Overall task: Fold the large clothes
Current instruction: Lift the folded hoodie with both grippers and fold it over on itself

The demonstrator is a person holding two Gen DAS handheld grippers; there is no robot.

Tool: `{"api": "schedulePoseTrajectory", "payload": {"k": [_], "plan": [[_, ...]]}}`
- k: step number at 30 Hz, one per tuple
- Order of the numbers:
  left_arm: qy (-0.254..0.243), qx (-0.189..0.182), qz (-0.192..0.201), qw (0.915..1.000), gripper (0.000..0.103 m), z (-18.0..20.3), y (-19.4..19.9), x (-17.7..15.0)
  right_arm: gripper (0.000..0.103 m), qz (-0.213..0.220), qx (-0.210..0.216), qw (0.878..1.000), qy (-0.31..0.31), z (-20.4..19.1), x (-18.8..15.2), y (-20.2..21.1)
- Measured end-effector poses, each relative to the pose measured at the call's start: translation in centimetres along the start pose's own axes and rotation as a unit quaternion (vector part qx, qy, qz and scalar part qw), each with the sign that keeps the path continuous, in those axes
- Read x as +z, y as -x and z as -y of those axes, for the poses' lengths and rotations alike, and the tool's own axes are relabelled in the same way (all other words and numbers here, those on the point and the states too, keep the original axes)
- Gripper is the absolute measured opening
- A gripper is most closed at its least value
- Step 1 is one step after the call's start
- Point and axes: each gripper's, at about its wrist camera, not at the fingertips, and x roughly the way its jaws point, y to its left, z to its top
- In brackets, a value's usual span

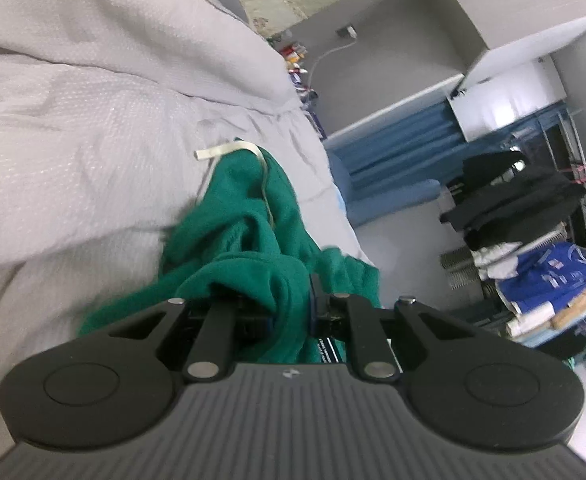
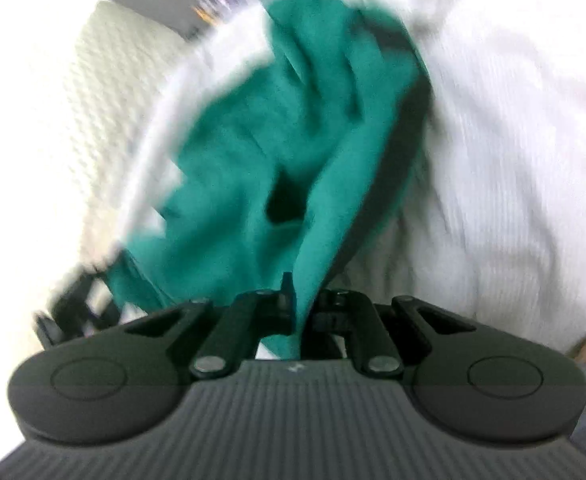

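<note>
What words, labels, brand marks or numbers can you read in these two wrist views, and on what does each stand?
No text can be read.
Small white logo on the left gripper body: a mark only, no letters.
White print on a dark label beside the green garment: too small to read.
White markings on blue clothing on the rack: blurred.
Right wrist view: none.

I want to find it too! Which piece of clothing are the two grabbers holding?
Look at the big pale grey bedcover. A crumpled green garment lies bunched on it, pinched in both the left gripper and the right gripper. It is the only bright green cloth there, fuzzy, with a cream drawstring, unlike the dark and blue clothes piled on the rack.
</note>
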Motion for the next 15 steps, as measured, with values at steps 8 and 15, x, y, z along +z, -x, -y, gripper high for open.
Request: {"api": "schedulePoseTrajectory", "payload": {"k": [8,15], "plan": [[0.008,-0.081,-0.036,0.996,0.012,3.0,10.0,-1.9,0.008,0.083,0.063,0.994,0.031,-1.5,3.0,8.3],[0.022,-0.085,-0.072,0.9935,0.011,2.7,16.2,-6.2,0.008,0.088,0.076,0.993,0.016,1.2,1.3,11.9]]}}
